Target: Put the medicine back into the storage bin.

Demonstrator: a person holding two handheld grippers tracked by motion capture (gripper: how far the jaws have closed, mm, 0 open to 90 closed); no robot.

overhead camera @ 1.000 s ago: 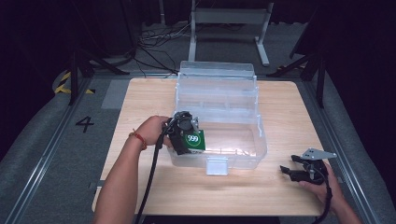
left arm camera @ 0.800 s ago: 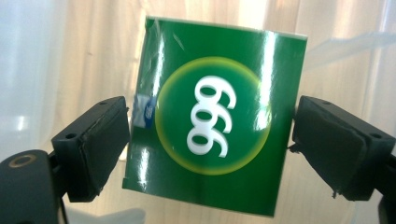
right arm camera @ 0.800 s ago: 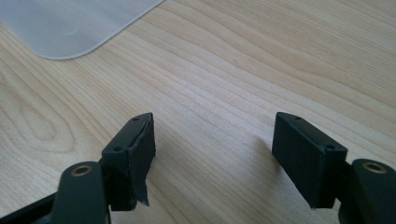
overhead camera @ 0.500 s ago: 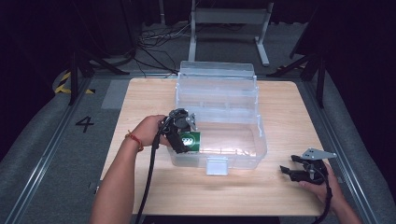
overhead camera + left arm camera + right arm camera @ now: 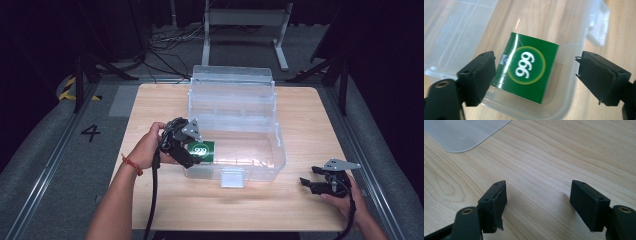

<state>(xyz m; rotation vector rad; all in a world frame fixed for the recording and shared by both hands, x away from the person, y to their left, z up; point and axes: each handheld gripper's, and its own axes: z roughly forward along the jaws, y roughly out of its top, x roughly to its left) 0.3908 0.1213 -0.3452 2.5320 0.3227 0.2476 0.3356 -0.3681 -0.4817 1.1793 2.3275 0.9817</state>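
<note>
A green box marked 999 (image 5: 204, 150) (image 5: 526, 67) lies inside a clear plastic bin (image 5: 276, 131) (image 5: 449, 32), in its near left corner. My left gripper (image 5: 194, 156) (image 5: 536, 63) hovers over that corner, tilted down at the box. Its jaws stand open on either side of the box without touching it. My right gripper (image 5: 306, 183) (image 5: 537, 192) rests low over the bare wood at the table's near right. It is open, with nothing between its jaws.
The bin's lid (image 5: 232, 82) stands open at the back. A latch tab (image 5: 232, 177) hangs on its front wall. The wooden table (image 5: 150, 105) has free room left and right of the bin. A corner of the bin (image 5: 461, 132) lies ahead of the right gripper.
My left gripper has drawn back to the left and a little up from the bin. The green box stays in the bin. The right hand has kept still.
</note>
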